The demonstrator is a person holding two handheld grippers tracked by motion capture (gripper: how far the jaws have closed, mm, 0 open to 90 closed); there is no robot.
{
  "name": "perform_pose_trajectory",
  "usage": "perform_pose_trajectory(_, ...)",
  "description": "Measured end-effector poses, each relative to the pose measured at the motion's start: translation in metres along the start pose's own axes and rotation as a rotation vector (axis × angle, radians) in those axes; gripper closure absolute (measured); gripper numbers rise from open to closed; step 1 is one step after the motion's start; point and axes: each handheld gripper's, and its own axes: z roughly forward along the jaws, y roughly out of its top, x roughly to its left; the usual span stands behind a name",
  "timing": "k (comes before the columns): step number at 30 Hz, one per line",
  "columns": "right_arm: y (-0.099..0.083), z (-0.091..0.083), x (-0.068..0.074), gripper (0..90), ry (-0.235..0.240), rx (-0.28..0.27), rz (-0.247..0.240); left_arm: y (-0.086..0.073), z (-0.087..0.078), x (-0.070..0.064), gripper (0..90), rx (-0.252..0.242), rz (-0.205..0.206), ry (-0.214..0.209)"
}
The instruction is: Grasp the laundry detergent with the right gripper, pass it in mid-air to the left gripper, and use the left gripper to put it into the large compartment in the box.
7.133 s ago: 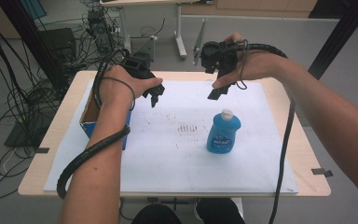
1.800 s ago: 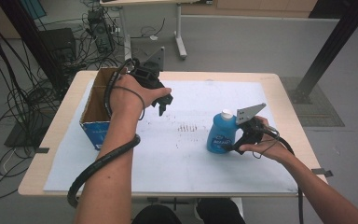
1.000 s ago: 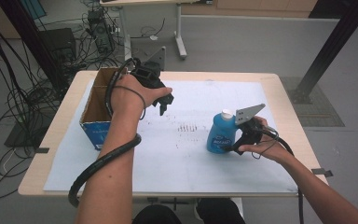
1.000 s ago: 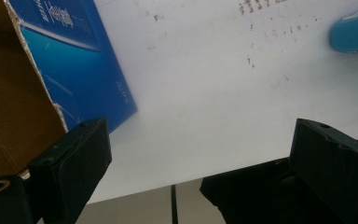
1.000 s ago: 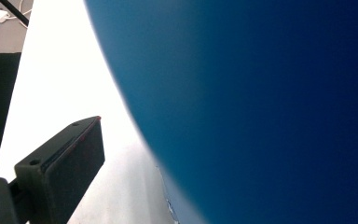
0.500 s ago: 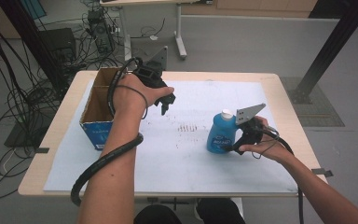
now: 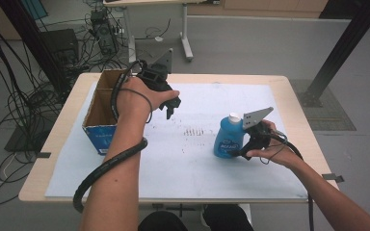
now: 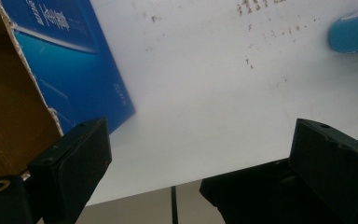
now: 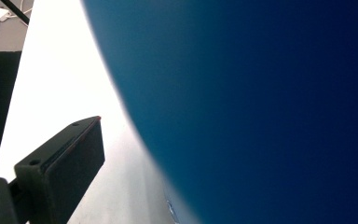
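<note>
**Upright bottle sits right at the right claw, far from the left**

The surface (image 7: pixel 289 173), covered with a pale sheet, carries two things: an open cardboard box (image 7: pixel 102 113) with blue sides near its left edge, and a blue bottle (image 7: pixel 227 138) with a white cap standing right of centre. The bottle's long axis is vertical, cap up.

The person's right arm comes in low from the right, and the right claw (image 7: pixel 238 150) is pressed up to the bottle's lower body on its right side. In the right gripper view the bottle (image 9: pixel 261 102) looms as a dark blue wall just past one black jaw, which stands a little off its curved side; the other jaw is hidden behind the bottle. So the jaws appear set around the bottle, but I cannot tell whether they have closed on it or merely bracket it.

The left claw (image 7: pixel 172 107) hangs above the surface between box and bottle, pointing down, its jaws spread wide with nothing between them. In its own view the box's blue wall (image 8: pixel 74 70) lies to one side and the bottle (image 8: pixel 354 32) well off at the far corner.

The right hand is plainly the nearer, so the lift looks like its job: squeeze across the bottle's width, then raise it straight up along its axis.
</note>
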Motion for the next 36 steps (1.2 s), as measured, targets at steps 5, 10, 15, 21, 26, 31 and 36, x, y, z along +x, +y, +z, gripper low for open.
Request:
perform_pose_trajectory(5, 0.0001, 0.0004, 0.0002, 2.2, -0.001, -0.005, -0.001, 0.0002, -0.0008, 0.0002, 6.1, 0.000, 0.003, -0.002)
perform_pose_trajectory(10, 0.0002, 0.0006, 0.0004, 2.2, -0.003, -0.009, -0.003, -0.0002, -0.0006, 0.0005, 6.1, -0.002, 0.001, -0.001)
perform_pose_trajectory(15, -0.0008, 0.0010, 0.0003, 2.2, 0.001, -0.020, 0.002, -0.0006, -0.0005, 0.0012, 6.1, 0.000, -0.002, 0.000)
perform_pose_trajectory(21, -0.0021, 0.0012, 0.0005, 2.5, -0.001, -0.026, 0.001, -0.0008, -0.0001, 0.0013, 6.1, 0.000, 0.001, 0.000)
perform_pose_trajectory(26, -0.0031, 0.0014, 0.0006, 3.0, -0.003, -0.032, 0.002, -0.0009, 0.0001, 0.0010, 6.1, -0.003, -0.001, 0.001)
perform_pose_trajectory(31, -0.0048, 0.0018, -0.0009, 4.4, -0.008, -0.043, 0.003, -0.0007, 0.0001, 0.0008, 6.1, -0.005, -0.002, 0.001)
perform_pose_trajectory(36, -0.0067, 0.0017, -0.0018, 5.7, -0.015, -0.050, 0.008, -0.0007, 0.0000, 0.0013, 6.1, -0.005, -0.002, 0.002)
